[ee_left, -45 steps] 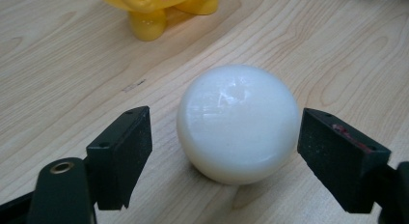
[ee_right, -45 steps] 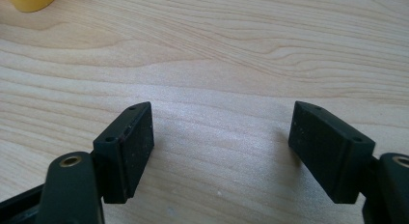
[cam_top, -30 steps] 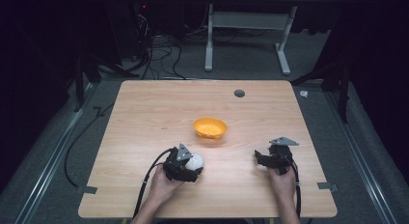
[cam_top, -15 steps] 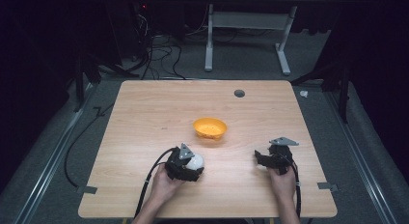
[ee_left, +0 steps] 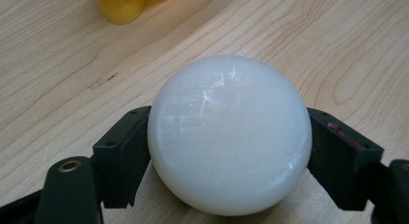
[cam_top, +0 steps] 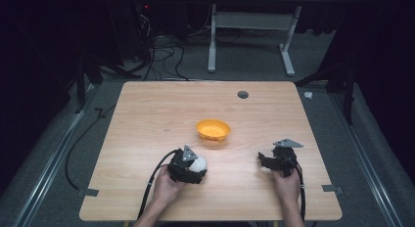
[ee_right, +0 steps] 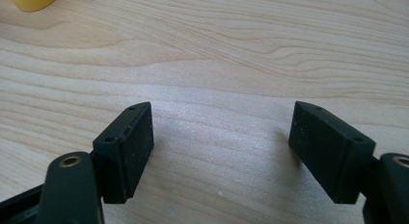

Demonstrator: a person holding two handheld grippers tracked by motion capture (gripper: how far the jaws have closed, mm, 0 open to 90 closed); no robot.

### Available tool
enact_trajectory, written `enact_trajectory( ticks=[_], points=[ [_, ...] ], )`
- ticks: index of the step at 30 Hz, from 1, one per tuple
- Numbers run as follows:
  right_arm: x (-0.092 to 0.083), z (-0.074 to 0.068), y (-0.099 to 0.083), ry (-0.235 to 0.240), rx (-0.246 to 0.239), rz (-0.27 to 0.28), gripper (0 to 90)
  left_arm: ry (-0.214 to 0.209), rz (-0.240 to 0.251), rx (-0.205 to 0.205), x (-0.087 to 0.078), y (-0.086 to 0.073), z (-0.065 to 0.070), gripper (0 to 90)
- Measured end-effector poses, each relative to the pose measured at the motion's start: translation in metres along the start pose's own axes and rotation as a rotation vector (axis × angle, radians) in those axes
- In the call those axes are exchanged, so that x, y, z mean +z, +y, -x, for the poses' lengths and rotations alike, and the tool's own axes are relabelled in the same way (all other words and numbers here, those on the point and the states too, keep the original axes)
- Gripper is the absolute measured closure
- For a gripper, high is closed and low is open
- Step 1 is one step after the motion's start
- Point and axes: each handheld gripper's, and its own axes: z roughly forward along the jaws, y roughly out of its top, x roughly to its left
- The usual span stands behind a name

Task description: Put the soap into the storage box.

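The white ball point(ee_left: 229, 134) is round, smooth and a bit shiny, with small bright spots of light on top. It looks milky, like you could almost see into it. It sits low over the wooden table point(cam_top: 147, 119), near the front edge on the person's left side. The left gripper point(ee_left: 226, 151) pinches it, one black jaw pressed on each side of the ball.

The right gripper point(ee_right: 222, 151) holds nothing. Its jaws are spread wide over bare wood.

The high view shows the whole table, the orange bowl point(cam_top: 213, 129) in the middle, both hands, and a small dark round hole point(cam_top: 242, 94) near the far edge. The ball point(cam_top: 198, 163) is just a little white dot there. The left gripper view shows the ball close up, with its shine and the jaws touching it.

I can see no words or labels on the ball or the bowl
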Motion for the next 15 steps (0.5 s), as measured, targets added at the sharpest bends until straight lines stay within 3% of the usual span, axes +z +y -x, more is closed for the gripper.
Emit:
enact_trajectory(
  ticks=[15],
  points=[
    [0.000, 0.000, 0.000, -0.001, -0.001, -0.001, 24.7, -0.024, 0.003, -0.018, -0.014, 0.002, -0.008, 23.2]
  ],
)
